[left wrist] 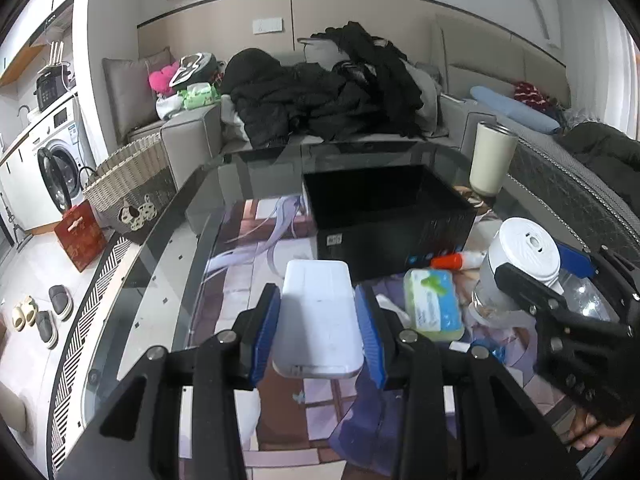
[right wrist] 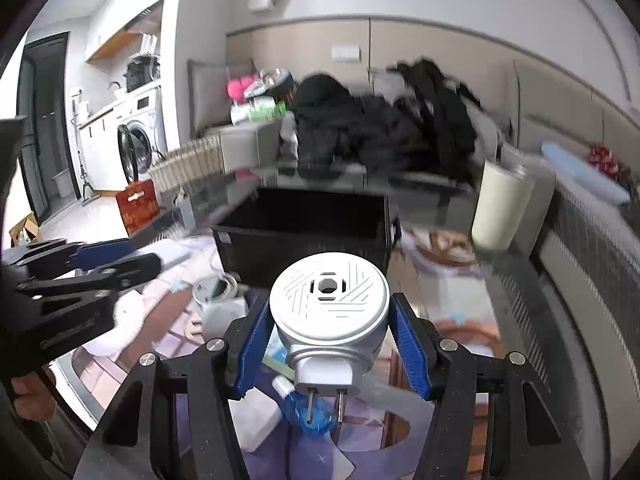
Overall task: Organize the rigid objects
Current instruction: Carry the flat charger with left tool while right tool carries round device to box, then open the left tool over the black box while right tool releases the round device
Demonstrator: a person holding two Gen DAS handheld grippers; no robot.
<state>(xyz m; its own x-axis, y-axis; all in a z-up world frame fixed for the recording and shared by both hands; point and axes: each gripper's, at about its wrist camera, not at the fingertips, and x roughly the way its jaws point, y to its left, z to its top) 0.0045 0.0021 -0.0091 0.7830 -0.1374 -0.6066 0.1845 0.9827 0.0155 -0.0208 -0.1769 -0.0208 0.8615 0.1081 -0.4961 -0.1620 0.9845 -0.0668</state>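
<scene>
Carrying: we hold two things above the bench [left wrist: 168, 248], both short of the black bin [left wrist: 384, 216].
Left gripper [left wrist: 318, 320]: fingers pinching the white box [left wrist: 320, 320] by its long sides, box level.
Right gripper [right wrist: 330, 344]: fingers pinching the round white plug-in device [right wrist: 329, 304], prongs pointing back at us.
Bin: open top, looks empty as far as we see, just ahead of both.
Do well: we judge one hand should go at a time, clearing the near rim, lowering inside before letting go.
Risk: wipes pack [left wrist: 434, 304] and cream tumbler [left wrist: 492, 158] sit near the path.
</scene>
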